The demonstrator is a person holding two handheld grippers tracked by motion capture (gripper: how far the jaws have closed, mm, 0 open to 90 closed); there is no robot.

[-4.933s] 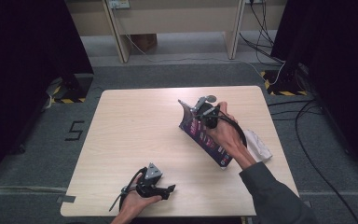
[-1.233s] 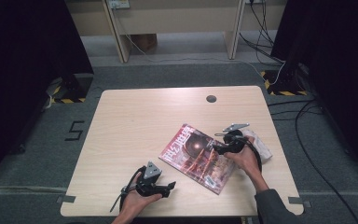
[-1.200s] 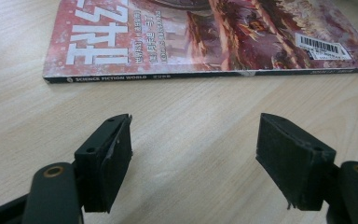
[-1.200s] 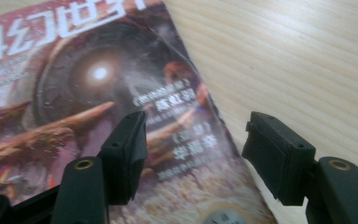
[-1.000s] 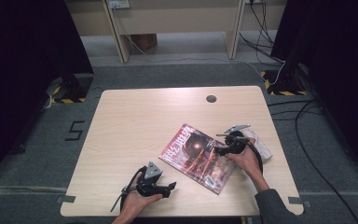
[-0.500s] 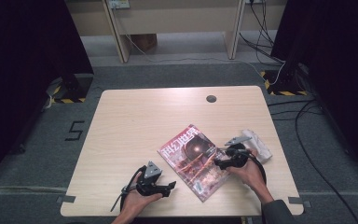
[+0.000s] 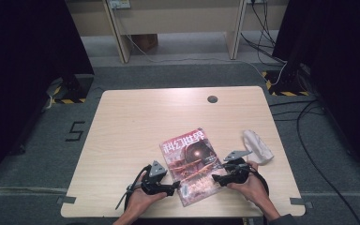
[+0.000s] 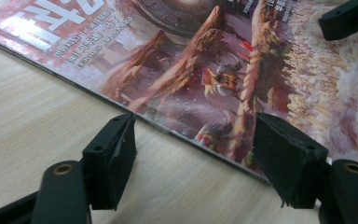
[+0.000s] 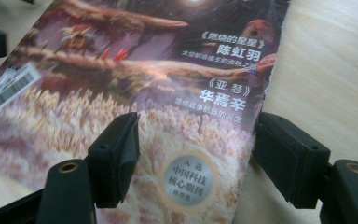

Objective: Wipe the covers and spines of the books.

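Now the magazine lies flat on the table, its long axis slanting from far-left to near-right, between my two claws. My left gripper points at its left long edge, and its jaws have just been closing a little with nothing pressed. My right gripper is at the right edge, jaws just opening and released; it is nearer the near corner.
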